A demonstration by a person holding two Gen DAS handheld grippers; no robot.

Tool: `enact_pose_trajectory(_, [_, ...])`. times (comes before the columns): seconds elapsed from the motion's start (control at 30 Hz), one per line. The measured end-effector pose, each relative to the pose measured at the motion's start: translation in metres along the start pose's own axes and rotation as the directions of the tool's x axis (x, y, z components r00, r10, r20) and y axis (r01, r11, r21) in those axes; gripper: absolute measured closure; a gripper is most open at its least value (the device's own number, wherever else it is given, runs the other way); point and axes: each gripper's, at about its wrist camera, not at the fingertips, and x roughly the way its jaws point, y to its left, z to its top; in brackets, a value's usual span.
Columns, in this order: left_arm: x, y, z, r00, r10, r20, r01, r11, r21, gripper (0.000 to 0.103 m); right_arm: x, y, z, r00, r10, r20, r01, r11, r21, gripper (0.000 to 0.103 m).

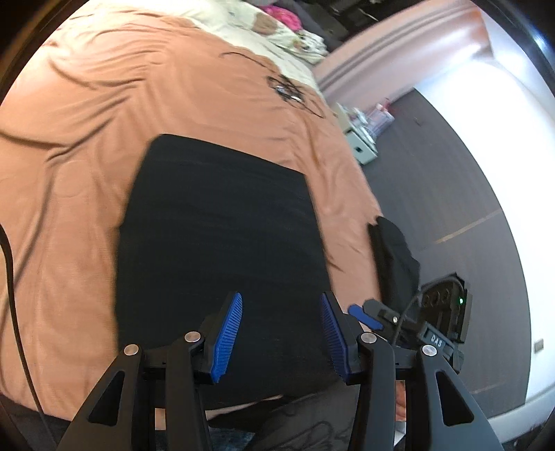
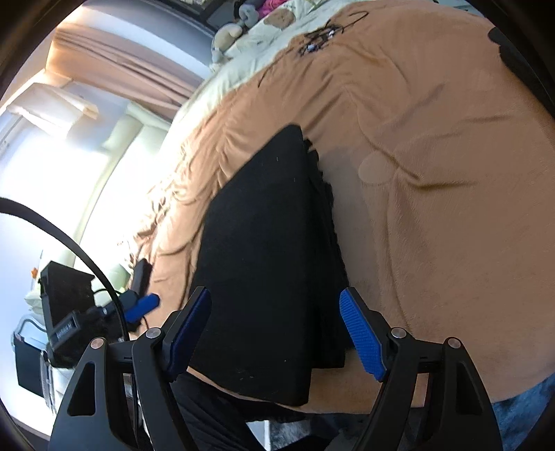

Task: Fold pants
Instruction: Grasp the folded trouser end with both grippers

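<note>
The black pants (image 1: 215, 249) lay folded into a compact, roughly rectangular stack on the orange-brown blanket (image 1: 86, 166) that covered the bed, close to the bed's near edge. In the left wrist view the left claw (image 1: 281, 333) hung over the near end of the stack with its blue-padded fingers (image 1: 225, 336) parted to a middling gap; only dark cloth showed behind the gap, and neither pad pressed on it, so the claw held nothing. In the right wrist view the right claw (image 2: 277, 333) stood wider, its fingers (image 2: 360, 336) straddling the near end of the pants (image 2: 263, 249), with the layered folded edges running along the stack's right side, just inside the right finger. That claw also gripped nothing. Whether either claw's fingertips touched the fabric could not be told. Each claw showed at the edge of the other's view, beside the stack. A cream patterned bedcover (image 1: 242, 27) lay farther up the bed, and grey floor (image 1: 451, 173) ran alongside.
</note>
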Motion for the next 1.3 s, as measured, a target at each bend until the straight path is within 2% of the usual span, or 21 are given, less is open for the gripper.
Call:
enact_pose_trajectory(0.07, [-0.003, 0.014, 0.001, 1.000, 0.022, 0.006, -0.022, 0.999, -0.024, 0.055, 0.008, 0.003, 0.003, 1.000, -0.013, -0.024, 0.013, 1.000, -0.005, 0.047])
enact_pose_trajectory(0.2, [-0.006, 0.039, 0.004, 0.998, 0.058, 0.004, -0.057, 0.996, -0.073, 0.055, 0.019, 0.007, 0.010, 0.997, -0.054, -0.055, 0.053, 0.998, -0.020, 0.056])
enact_pose_trajectory(0.27, [-0.008, 0.054, 0.004, 0.997, 0.082, 0.001, -0.081, 0.992, -0.097, 0.055, 0.021, 0.007, 0.015, 0.996, -0.073, -0.056, 0.072, 0.997, -0.018, 0.077])
enact_pose_trajectory(0.33, [-0.006, 0.066, 0.002, 0.995, 0.101, -0.010, -0.102, 0.987, -0.121, 0.055, 0.020, 0.008, 0.020, 0.995, -0.082, -0.049, 0.081, 0.996, -0.022, 0.084])
enact_pose_trajectory(0.53, [0.010, 0.093, -0.006, 0.987, 0.148, -0.057, -0.156, 0.973, -0.173, 0.055, 0.014, 0.016, 0.029, 0.995, -0.093, -0.037, 0.091, 0.994, -0.062, 0.092])
enact_pose_trajectory(0.67, [0.019, 0.101, -0.011, 0.988, 0.135, -0.077, -0.148, 0.969, -0.196, 0.052, 0.008, 0.018, 0.028, 0.996, -0.082, -0.016, 0.081, 0.994, -0.074, 0.096])
enact_pose_trajectory(0.8, [0.020, 0.094, -0.014, 0.989, 0.113, -0.100, -0.129, 0.976, -0.176, 0.054, -0.003, 0.016, 0.030, 0.996, -0.086, 0.013, 0.087, 0.994, -0.068, 0.097])
enact_pose_trajectory(0.87, [0.020, 0.087, -0.015, 0.988, 0.102, -0.112, -0.119, 0.981, -0.153, 0.055, -0.001, 0.016, 0.031, 0.992, -0.122, 0.025, 0.124, 0.990, -0.071, 0.097])
enact_pose_trajectory(1.0, [0.020, 0.085, -0.010, 0.985, 0.129, -0.116, -0.143, 0.982, -0.126, 0.056, 0.021, 0.007, 0.028, 0.985, -0.164, -0.058, 0.161, 0.985, -0.053, 0.095])
enact_pose_trajectory(1.1, [0.014, 0.093, -0.001, 0.987, 0.140, -0.080, -0.150, 0.978, -0.142, 0.054, 0.015, 0.004, 0.029, 0.991, -0.120, -0.063, 0.118, 0.993, -0.031, 0.090])
enact_pose_trajectory(1.13, [0.013, 0.096, 0.003, 0.989, 0.129, -0.072, -0.139, 0.978, -0.155, 0.052, 0.013, 0.003, 0.031, 0.992, -0.106, -0.061, 0.105, 0.994, -0.026, 0.085])
enact_pose_trajectory(1.2, [0.014, 0.102, 0.009, 0.991, 0.118, -0.065, -0.128, 0.977, -0.172, 0.051, 0.008, 0.001, 0.035, 0.995, -0.090, -0.054, 0.089, 0.996, -0.022, 0.068])
enact_pose_trajectory(1.23, [0.015, 0.104, 0.013, 0.991, 0.120, -0.063, -0.129, 0.976, -0.174, 0.051, 0.007, -0.001, 0.036, 0.995, -0.088, -0.052, 0.087, 0.996, -0.022, 0.052])
enact_pose_trajectory(1.27, [0.016, 0.105, 0.016, 0.991, 0.116, -0.059, -0.125, 0.977, -0.174, 0.051, 0.007, -0.002, 0.038, 0.995, -0.083, -0.049, 0.082, 0.996, -0.023, 0.043])
enact_pose_trajectory(1.3, [0.017, 0.105, 0.019, 0.992, 0.112, -0.058, -0.120, 0.977, -0.173, 0.051, 0.008, -0.003, 0.041, 0.996, -0.074, -0.051, 0.073, 0.997, -0.024, 0.043])
